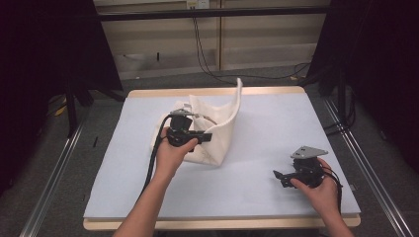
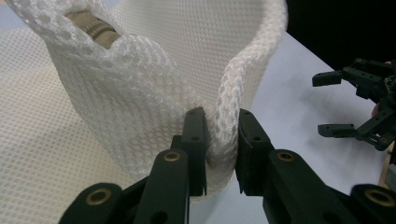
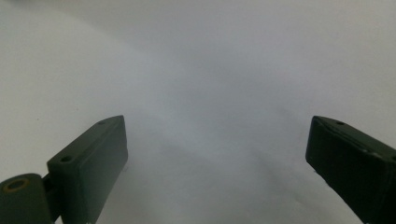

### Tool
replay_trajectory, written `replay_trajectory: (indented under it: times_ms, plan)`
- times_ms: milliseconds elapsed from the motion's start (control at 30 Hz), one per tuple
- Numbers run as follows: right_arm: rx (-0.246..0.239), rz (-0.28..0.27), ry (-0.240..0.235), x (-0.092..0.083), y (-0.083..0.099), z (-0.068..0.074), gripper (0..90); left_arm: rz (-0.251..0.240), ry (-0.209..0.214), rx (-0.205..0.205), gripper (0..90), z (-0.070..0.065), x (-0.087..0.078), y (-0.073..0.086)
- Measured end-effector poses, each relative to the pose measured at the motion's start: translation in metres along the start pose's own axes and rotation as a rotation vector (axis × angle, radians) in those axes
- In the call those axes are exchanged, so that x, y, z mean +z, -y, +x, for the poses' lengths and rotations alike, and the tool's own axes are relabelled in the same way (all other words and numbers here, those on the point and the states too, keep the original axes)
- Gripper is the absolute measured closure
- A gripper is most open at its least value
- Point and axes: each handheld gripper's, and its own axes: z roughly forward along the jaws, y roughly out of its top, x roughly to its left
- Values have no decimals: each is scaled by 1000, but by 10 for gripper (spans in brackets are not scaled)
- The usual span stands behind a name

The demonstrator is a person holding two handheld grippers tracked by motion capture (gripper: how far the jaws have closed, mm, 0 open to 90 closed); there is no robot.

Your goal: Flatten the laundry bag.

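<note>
Mesh bag, white and open-topped, stands slumped near the middle of the worktop, a little to the left of centre, with one side of its rim rising into a tall curved flap toward the far edge. In the left gripper view its netting is a fine honeycomb weave, and a thick rolled rim runs down between the two black jaws of the left tongs; the jaws stand narrowly apart with that rim between them, the pads just beside the fabric on either side, though whether they still press on it is hard to tell from this angle (a thin gap seems to show beside each pad). Something tan or beige lies inside the bag, seen through the opening at the upper left of that view, too hidden to identify. From the high view, the left hand holds its tongs level against the near side of the bag, a black cable trailing back along the forearm. The right tongs rest low over the worktop at the near right, well apart from the bag, carried by the right hand with a grey three-cornered plate on top. Its jaws stand wide apart with nothing between them, over the bare pale surface.
</note>
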Motion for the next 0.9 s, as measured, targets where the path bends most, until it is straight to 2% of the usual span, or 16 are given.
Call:
replay_trajectory:
  times_ms: [67,133,200,300,333,667,867,900]
  plan:
    - [4,-1,-6,0,0,0,54,-4,9,-9,730,-1,3,0]
    - [7,0,-5,-1,0,0,54,-8,10,-19,606,-1,7,0]
    - [9,3,-8,-1,1,0,54,-4,15,-12,536,-2,8,0]
    - [17,4,-5,-1,1,-1,54,5,28,-2,352,-2,10,0]
    - [16,4,-7,-1,1,-1,54,3,30,-17,328,-3,10,0]
    - [11,8,-4,1,1,0,54,8,44,15,271,-6,13,0]
    - [13,9,-11,0,1,0,54,19,24,32,223,-8,10,1]
    - [12,9,-11,0,1,0,54,11,21,25,205,-8,9,1]
